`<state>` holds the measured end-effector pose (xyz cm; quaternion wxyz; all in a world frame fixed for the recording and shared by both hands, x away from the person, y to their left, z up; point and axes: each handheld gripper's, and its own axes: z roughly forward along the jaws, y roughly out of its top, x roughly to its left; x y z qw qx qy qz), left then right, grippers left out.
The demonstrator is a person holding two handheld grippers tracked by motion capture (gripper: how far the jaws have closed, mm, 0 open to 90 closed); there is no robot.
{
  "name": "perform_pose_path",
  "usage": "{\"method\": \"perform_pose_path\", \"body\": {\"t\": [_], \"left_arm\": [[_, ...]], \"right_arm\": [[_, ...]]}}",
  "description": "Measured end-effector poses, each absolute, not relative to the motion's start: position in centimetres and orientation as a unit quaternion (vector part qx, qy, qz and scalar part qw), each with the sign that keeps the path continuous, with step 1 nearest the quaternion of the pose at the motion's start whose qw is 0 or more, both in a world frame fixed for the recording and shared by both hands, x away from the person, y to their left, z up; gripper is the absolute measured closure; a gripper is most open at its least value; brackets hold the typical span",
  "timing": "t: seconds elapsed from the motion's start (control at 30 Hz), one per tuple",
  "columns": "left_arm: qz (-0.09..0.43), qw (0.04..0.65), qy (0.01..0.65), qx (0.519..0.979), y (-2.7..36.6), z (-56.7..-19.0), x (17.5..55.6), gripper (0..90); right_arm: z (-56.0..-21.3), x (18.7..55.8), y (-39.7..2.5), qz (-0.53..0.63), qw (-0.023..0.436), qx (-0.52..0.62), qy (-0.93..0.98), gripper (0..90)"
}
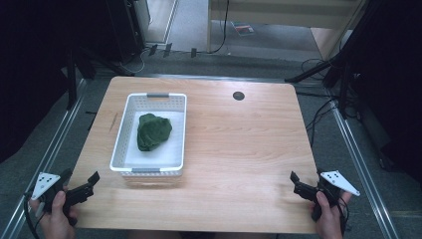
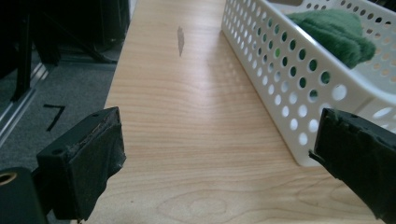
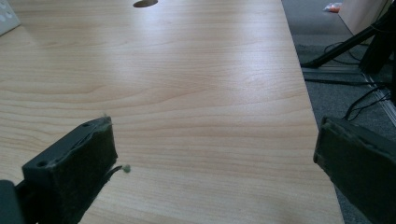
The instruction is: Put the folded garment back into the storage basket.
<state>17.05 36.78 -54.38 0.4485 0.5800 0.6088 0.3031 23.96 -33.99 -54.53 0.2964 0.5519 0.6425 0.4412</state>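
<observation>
A white perforated basket point(image 1: 121, 133) stands on the left half of the wooden table point(image 1: 239, 144). Inside it lies a crumpled dark green cloth point(image 1: 152, 131). My left gripper point(image 1: 80, 183) is held at the table's front left corner, open and empty, a short way from the basket's near left corner. In the left gripper view the basket wall point(image 2: 285, 70) and the green cloth point(image 2: 338, 32) lie ahead to the right. My right gripper point(image 1: 304, 182) is at the front right edge, open with nothing between its fingers point(image 3: 74, 172).
A dark round hole point(image 1: 238, 95) sits near the table's far edge, also seen in the right gripper view as a cable hole point(image 3: 144, 3). Black stands and cables point(image 1: 323, 107) crowd the floor to the right. Metal rails run along both table sides.
</observation>
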Motion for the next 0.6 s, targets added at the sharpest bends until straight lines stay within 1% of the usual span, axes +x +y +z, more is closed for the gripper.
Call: {"method": "perform_pose_path", "body": {"t": [0.27, 0.37, 0.6], "left_arm": [[0.283, 0.442, 0.623, 0.58, 37.0, -55.3, 17.5, 2.4], [0.285, 0.443, 0.623, 0.579, 37.0, -55.3, 17.5, 2.5], [0.271, 0.447, 0.628, 0.577, 37.1, -55.4, 17.6, 2.5]], "right_arm": [[-54.5, 24.0, -34.0, 0.443, 0.294, 0.554, 0.641, 0.0], [-54.5, 24.0, -34.0, 0.443, 0.294, 0.553, 0.641, 0.0], [-54.5, 24.0, -34.1, 0.445, 0.29, 0.554, 0.641, 0.0]]}}
